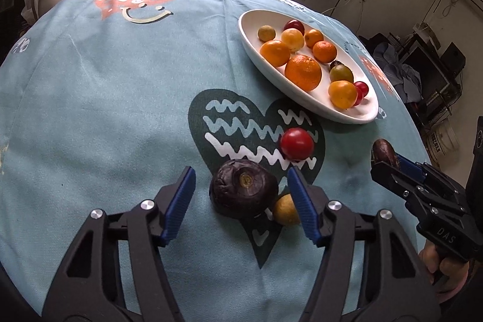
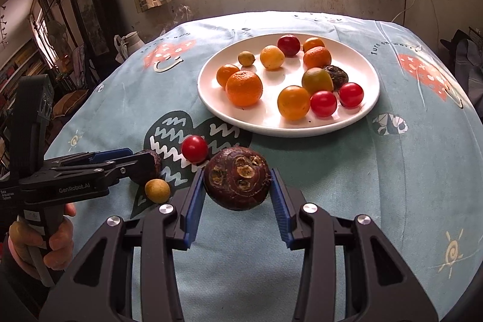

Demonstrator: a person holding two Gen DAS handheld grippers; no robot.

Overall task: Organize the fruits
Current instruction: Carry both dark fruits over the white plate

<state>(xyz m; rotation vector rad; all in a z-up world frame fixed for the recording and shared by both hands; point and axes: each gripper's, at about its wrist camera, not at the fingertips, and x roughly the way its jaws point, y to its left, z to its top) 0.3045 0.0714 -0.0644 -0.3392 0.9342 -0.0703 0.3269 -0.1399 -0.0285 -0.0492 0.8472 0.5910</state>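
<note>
White plate (image 2: 356, 122) of mixed fruits, red tomato (image 2: 195, 149), two dark chestnuts beside.

Left wrist view: the small yellow fruit (image 1: 283, 212) was half hidden behind the wrinkled dark fruit (image 1: 243, 190) and a left gripper (image 1: 241, 174) finger, while the right gripper (image 1: 388, 162) ran off the right edge and covered the lower part of the held dark fruit (image 1: 382, 148). On the plate (image 1: 246, 32) a shrivelled fruit (image 1: 335, 63) barely showed behind the green-yellow fruit (image 1: 341, 74), and one cherry tomato (image 1: 359, 96) was mostly blocked by the yellow tomato (image 1: 342, 94). Right wrist view: the left gripper was cut by the left edge and hid most of the wrinkled dark fruit; the tablecloth (image 1: 90, 95) lettering was too small to read.
</note>
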